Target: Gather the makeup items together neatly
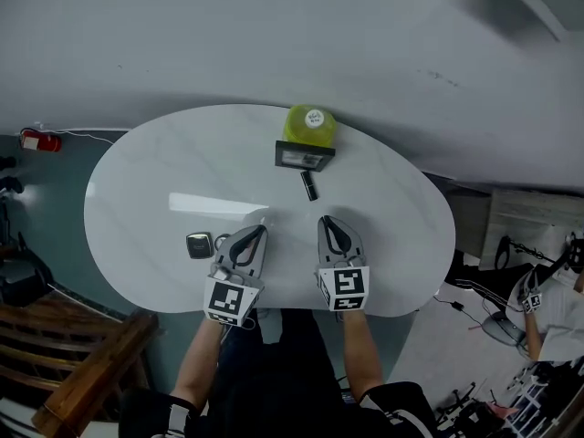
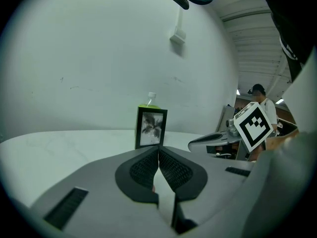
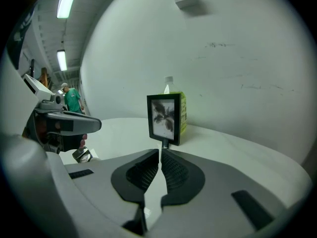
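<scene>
Fingers [image 2: 143, 168] of left gripper [image 1: 256, 234] and right gripper [image 1: 328, 224] sit pressed together, empty, above the surface [image 1: 155, 185], likely readying to reach the scattered compact [image 1: 199, 245] and tube [image 1: 308, 185].

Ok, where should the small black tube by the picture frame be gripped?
Probably at its middle, across the narrow width, from above with the right gripper, jaws opened first. The black tube lies flat on the table, long axis pointing roughly away from the person, both long sides clear.

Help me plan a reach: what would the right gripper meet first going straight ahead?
Likely the small black tube lying on the white table, short of the black-framed picture; depth is uncertain.
</scene>
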Action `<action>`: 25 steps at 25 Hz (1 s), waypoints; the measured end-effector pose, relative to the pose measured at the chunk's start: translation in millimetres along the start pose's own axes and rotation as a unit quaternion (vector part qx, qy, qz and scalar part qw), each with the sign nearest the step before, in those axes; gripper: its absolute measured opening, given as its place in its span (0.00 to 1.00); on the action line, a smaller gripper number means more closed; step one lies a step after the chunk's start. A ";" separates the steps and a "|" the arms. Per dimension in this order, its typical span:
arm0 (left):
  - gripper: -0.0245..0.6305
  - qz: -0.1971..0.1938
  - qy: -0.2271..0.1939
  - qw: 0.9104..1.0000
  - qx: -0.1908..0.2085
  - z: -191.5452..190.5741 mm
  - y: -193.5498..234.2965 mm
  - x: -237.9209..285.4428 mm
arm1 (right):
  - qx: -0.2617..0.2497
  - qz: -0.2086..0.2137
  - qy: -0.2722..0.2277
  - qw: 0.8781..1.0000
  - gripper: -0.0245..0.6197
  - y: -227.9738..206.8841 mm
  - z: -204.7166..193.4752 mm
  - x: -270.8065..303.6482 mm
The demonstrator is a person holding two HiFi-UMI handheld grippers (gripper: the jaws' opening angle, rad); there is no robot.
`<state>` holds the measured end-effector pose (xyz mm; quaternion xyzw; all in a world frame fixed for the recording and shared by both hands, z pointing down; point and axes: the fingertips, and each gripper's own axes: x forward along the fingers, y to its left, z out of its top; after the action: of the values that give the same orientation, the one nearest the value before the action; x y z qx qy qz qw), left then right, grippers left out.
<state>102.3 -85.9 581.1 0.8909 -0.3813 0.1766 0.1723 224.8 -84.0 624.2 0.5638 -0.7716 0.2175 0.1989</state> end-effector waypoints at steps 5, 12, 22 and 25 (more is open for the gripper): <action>0.07 0.000 0.007 1.000 -0.007 -8.6 3.4 5.1 | 0.008 0.005 0.006 1.000 0.10 -3.6 -6.1 17.3; 0.07 0.006 0.007 1.000 -0.015 -7.0 10.1 0.1 | -0.003 0.020 0.023 1.000 0.17 -5.8 2.6 53.1; 0.07 0.020 0.009 1.000 -0.021 -8.4 22.4 -7.4 | -0.007 0.025 0.093 0.995 0.26 -11.2 -12.0 96.4; 0.07 0.023 0.011 0.999 -0.022 -9.7 25.1 -8.2 | -0.010 0.015 0.109 0.994 0.26 -14.0 -16.3 101.7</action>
<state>76.6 -92.8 590.3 0.8760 -0.4036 0.1816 0.1918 210.2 -158.4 695.5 0.5234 -0.7557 0.2725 0.2840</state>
